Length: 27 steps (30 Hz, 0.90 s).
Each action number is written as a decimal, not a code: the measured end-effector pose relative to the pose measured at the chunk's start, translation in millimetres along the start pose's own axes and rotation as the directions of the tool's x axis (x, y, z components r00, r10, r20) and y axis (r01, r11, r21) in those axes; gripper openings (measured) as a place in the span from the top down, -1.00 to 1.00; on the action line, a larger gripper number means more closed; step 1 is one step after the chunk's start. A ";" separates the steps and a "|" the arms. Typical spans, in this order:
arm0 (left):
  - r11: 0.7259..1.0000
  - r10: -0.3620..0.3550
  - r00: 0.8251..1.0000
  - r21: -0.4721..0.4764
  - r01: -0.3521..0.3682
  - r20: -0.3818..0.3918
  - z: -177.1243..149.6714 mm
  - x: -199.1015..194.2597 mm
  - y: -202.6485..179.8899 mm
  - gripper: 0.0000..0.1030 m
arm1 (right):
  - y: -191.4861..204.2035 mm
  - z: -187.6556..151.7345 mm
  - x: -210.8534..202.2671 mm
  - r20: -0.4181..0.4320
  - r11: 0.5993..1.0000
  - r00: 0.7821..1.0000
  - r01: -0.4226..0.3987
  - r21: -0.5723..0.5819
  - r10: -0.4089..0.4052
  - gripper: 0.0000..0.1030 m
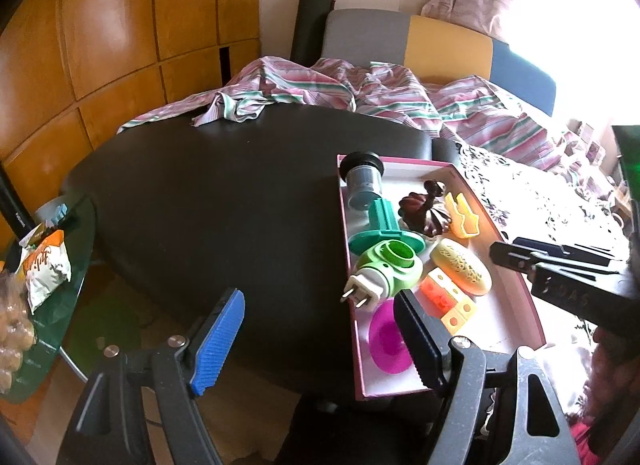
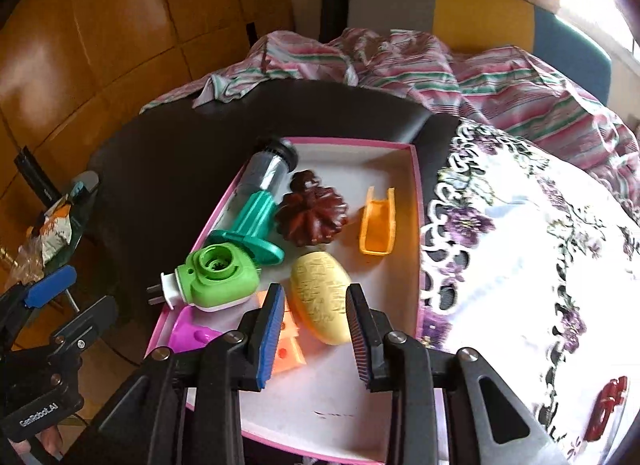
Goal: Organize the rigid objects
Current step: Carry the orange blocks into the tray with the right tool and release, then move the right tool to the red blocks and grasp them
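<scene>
1. Left wrist view: The pink-edged box [image 1: 436, 265] sits on the dark desk [image 1: 208, 193]. The left gripper [image 1: 320, 339] hangs over the desk at the near left corner of the box. Its jaws are spread wide and hold nothing. Inside the box, the green plug-in thing [image 1: 384, 269] lies by the left wall, with its metal prongs sticking out over it. The teal stand [image 1: 380, 229] is just behind it. The yellow oval piece [image 1: 460, 271] lies to its right.

2. Right wrist view: The right gripper [image 2: 314, 335] hangs over the near part of the box. Its jaws are partly spread and pinch nothing. The yellow oval piece [image 2: 322, 297] lies right in front, between the two fingers but free of them. The brown ridged shape [image 2: 312, 217] and the orange scoop [image 2: 378, 221] sit farther back.

3. How they will handle: These look like hard, light plastic toys. They should not squash, but smooth sides may slip. The yellow oval is best pinched across its short middle. The plug-in thing is best held by its fat green body, not the thin prongs.
</scene>
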<state>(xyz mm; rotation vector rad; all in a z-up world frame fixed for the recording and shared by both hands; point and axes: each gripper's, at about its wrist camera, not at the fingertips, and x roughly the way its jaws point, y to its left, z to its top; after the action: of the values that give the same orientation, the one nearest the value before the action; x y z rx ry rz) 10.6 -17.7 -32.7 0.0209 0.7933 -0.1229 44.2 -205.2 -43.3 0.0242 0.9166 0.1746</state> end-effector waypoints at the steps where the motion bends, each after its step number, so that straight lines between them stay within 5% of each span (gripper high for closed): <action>1: 1.000 -0.001 1.000 0.006 0.001 0.002 0.3 -0.6 -1.4 -0.51 | -4.5 -0.9 -3.9 0.007 1.000 1.000 0.006 0.011 -0.006 0.38; 15: 0.990 -0.080 0.996 0.117 0.076 0.034 12.9 -7.4 -46.0 -0.52 | -85.4 -13.8 -40.6 0.028 0.977 0.992 0.118 0.175 -0.124 0.37; 18: 0.986 -0.096 0.994 0.140 0.089 0.043 15.6 -8.9 -60.7 -0.66 | -112.4 -19.5 -51.5 0.025 0.960 0.986 0.156 0.231 -0.166 0.35; 27: 0.953 -0.204 0.978 0.236 0.191 0.033 22.5 -12.1 -108.5 -0.66 | -195.9 -47.2 -89.5 -0.012 0.883 0.966 0.240 0.403 -0.257 0.35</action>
<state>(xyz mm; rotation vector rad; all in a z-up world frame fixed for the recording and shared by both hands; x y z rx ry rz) 5.4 -125.6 -5.4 0.1589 0.7192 -0.4044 -19.0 -415.2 -20.2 0.2906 0.8920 -0.2570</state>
